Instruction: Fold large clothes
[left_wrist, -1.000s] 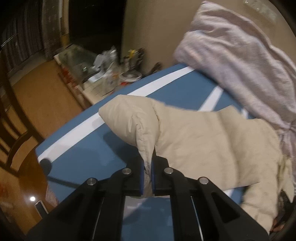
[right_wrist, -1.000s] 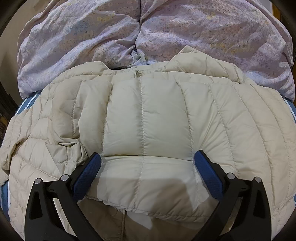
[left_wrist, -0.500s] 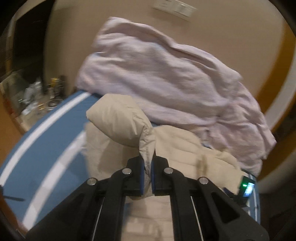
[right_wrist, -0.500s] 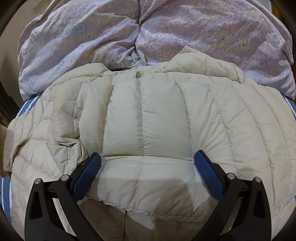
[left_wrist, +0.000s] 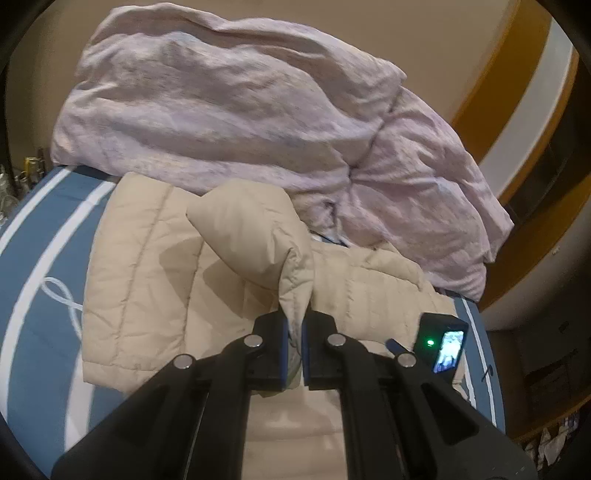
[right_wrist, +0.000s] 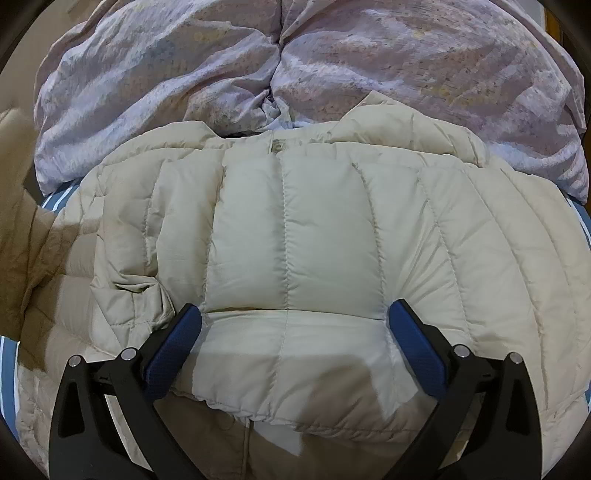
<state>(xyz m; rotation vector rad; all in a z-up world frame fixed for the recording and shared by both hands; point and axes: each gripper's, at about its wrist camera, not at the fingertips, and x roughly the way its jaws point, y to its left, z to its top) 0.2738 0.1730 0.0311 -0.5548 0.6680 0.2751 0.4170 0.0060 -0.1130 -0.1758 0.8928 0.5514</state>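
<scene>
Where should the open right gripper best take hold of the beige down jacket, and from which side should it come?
Probably the folded bottom edge of the beige down jacket, just below the open right gripper. It is a thinner, free rim; the puffy panels above look too wide. Come from the near side, fingers closing over the rim.

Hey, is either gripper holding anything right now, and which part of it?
The left gripper is shut on the beige puffer jacket, pinching the end of its sleeve. The right gripper is open, pressed down on the jacket's body, gripping nothing.

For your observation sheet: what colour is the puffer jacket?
Cream-beige, quilted; the jacket shows best in the right wrist view.
</scene>
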